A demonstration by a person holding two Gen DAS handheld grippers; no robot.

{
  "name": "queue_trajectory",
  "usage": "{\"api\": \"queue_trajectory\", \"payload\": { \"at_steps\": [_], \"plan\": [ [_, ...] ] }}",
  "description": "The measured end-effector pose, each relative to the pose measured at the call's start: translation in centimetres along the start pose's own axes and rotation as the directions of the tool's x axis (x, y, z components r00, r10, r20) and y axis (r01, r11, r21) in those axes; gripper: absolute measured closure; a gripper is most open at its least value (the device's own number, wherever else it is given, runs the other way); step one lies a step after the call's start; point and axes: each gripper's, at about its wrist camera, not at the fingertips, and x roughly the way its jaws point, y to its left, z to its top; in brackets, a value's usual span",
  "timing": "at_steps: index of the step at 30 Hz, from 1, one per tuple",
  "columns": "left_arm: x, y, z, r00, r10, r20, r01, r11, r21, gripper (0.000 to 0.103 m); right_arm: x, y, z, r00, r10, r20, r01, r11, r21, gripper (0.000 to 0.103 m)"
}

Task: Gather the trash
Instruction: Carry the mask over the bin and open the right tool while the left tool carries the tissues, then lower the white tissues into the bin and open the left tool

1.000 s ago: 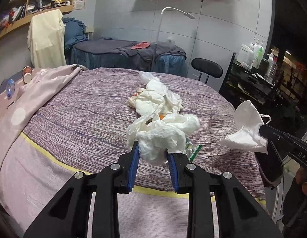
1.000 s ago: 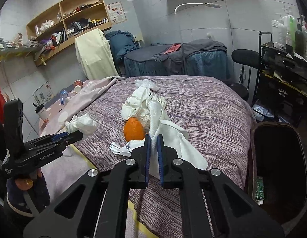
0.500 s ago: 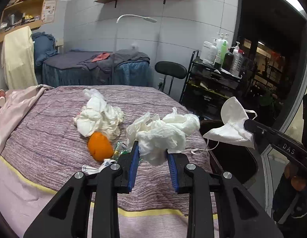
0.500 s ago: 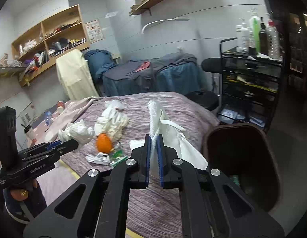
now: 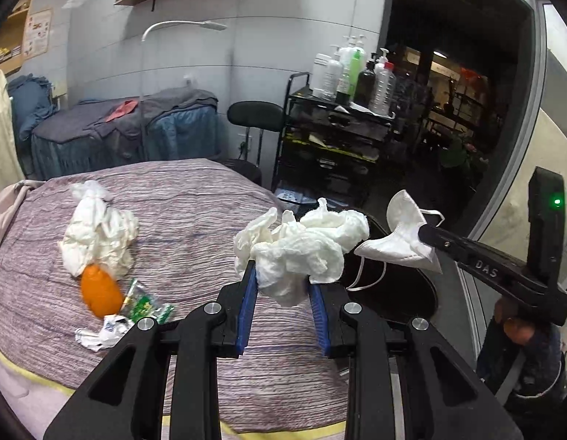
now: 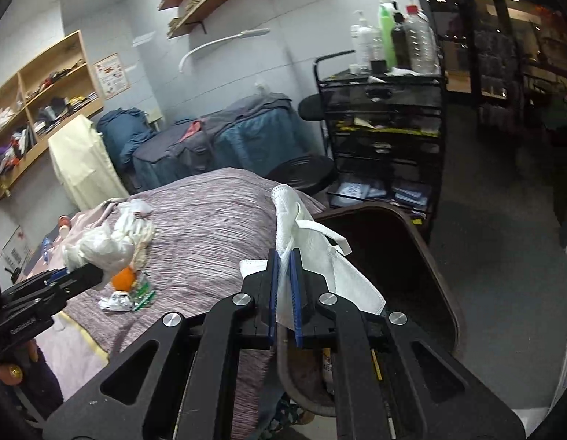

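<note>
Legible marks: "DAS" in pale letters on the black arm of the right gripper (image 5: pixel 417 233), seen from the left wrist; the lettering on the left gripper's arm in the right wrist view is too small to read. A green light glows on the upright black block behind the "DAS" arm.

Left gripper (image 5: pixel 281 284): blue-padded jaws part-closed, clamped on a crumpled wad of white tissue paper (image 5: pixel 301 249), held above the edge of the purple striped bedspread (image 5: pixel 195 212).

Right gripper (image 6: pixel 284 293): jaws nearly together, pinching a white folded face mask (image 6: pixel 312 256) with elastic loops, held over the rim of the dark brown plastic bin (image 6: pixel 422 249) beside the bed.

On the bedspread, well apart from both grippers: a second heap of crumpled white tissue (image 5: pixel 98 234), an orange fruit (image 5: pixel 100 295) touching its lower edge, a green printed wrapper (image 5: pixel 144 302) just beside the fruit, and a small crumpled white wrapper (image 5: pixel 102 333) with print too small to read.
</note>
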Motion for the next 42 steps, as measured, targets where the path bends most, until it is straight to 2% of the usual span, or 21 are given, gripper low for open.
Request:
{"api": "queue_trajectory", "payload": {
  "at_steps": [15,18,22,23,26,30,31,32,33,39,42],
  "plan": [
    [3.8,-3.7,-0.3,0.996,-0.052,-0.075,0.056,0.997,0.045,0.076,5.9,-5.9,-2.6,0.986,-0.105,-0.127,0.119,0.987,0.106,0.095],
    [4.3,-4.0,-0.5,0.994,-0.057,-0.090,0.062,0.997,0.047,0.076,6.4,-6.3,-3.1,0.983,-0.119,-0.143,0.136,0.984,0.112,0.086],
    [4.8,-4.4,-0.6,0.993,-0.064,-0.104,0.069,0.997,0.047,0.076,6.4,-6.4,-3.8,0.983,-0.116,-0.140,0.134,0.983,0.124,0.052],
    [4.9,-4.5,-0.7,0.992,-0.064,-0.106,0.070,0.996,0.047,0.076,6.2,-6.4,-3.9,0.984,-0.116,-0.135,0.133,0.983,0.126,0.048],
    [5.1,-4.6,-0.8,0.991,-0.068,-0.112,0.074,0.996,0.046,0.076,5.6,-6.4,-4.1,0.986,-0.114,-0.121,0.130,0.982,0.135,0.040],
    [5.4,-4.9,-0.7,0.990,-0.074,-0.118,0.081,0.996,0.048,0.076,4.4,-6.3,-4.1,0.989,-0.115,-0.089,0.127,0.983,0.135,0.040],
    [5.5,-5.0,-0.7,0.990,-0.076,-0.119,0.082,0.995,0.050,0.076,4.0,-6.3,-4.1,0.990,-0.120,-0.079,0.130,0.982,0.137,0.036],
    [5.6,-5.1,-0.7,0.990,-0.078,-0.120,0.085,0.995,0.050,0.076,3.6,-6.4,-4.1,0.990,-0.129,-0.063,0.137,0.980,0.143,0.028],
    [5.7,-5.3,-0.6,0.989,-0.083,-0.122,0.089,0.995,0.049,0.076,3.0,-6.5,-4.1,0.990,-0.137,-0.046,0.142,0.978,0.150,0.026],
    [6.6,-6.5,0.0,0.985,-0.104,-0.135,0.114,0.991,0.065,0.076,1.0,-7.3,-4.0,0.988,-0.156,0.006,0.153,0.975,0.163,0.025],
    [7.4,-7.2,0.4,0.982,-0.118,-0.147,0.129,0.989,0.067,0.076,0.0,-7.7,-4.2,0.983,-0.178,0.036,0.169,0.969,0.178,0.019]
  ]
}}
